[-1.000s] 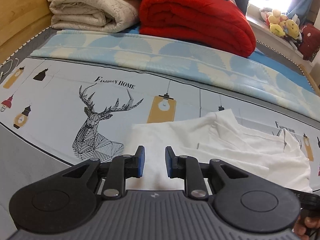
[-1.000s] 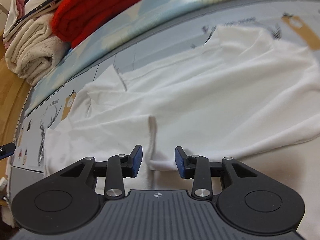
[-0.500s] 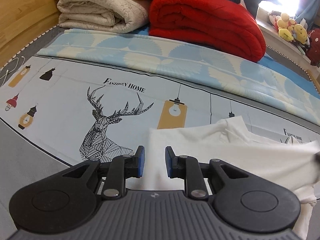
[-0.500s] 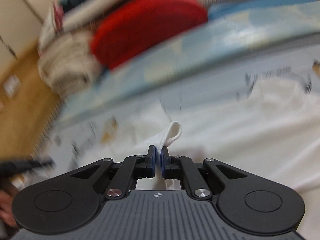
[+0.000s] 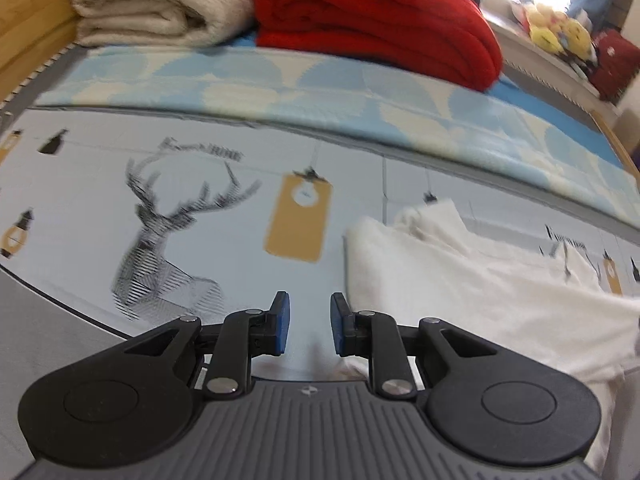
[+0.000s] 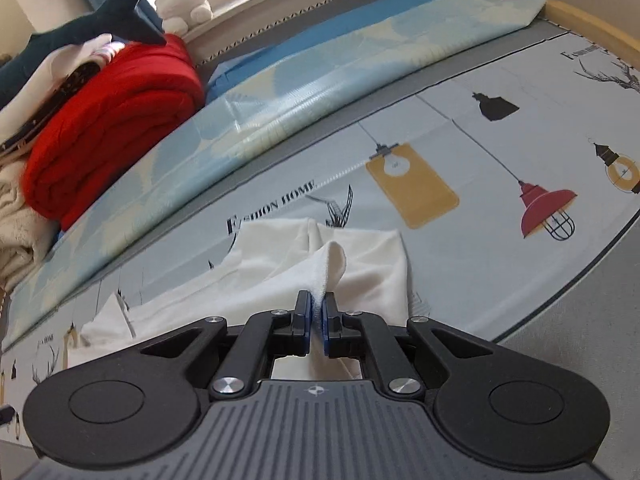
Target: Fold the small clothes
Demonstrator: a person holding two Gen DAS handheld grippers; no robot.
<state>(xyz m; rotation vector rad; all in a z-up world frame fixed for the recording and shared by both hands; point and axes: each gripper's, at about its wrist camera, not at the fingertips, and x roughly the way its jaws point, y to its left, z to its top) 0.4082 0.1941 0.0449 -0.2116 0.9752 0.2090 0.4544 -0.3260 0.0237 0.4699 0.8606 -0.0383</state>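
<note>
Between the blue pads of the right tongs point(image 6: 316, 314), low in the middle of the right wrist view, a folded edge of the white garment point(image 6: 280, 280) is clamped tight, with a small loop of fabric rising just above the tips. From that pinch the cloth runs away to the lower left of the frame and lies on the printed bed sheet point(image 6: 500, 208), while another part of it spreads flat just beyond the tips, toward the yellow lamp print.

Seen from the left wrist view, the left tongs point(image 5: 306, 322) stand partly apart with nothing between them, over bare sheet. The same garment point(image 5: 460, 280) lies to their right, its near left edge just beside the right-hand pad, and its bulk stretches off toward the right edge of the frame. So the cloth's long axis appears to run across the bed, side to side, from the left tongs toward the right ones.

A red blanket point(image 5: 372, 12) and a cream blanket point(image 5: 152, 4) are stacked at the top of the frame, well apart from the work.

My reading is that a fold is under way: the right tongs hold the travelling edge, and the free left tongs are the nearer ones to the garment's left end, so they would need to shift right to pin or lift it.
</note>
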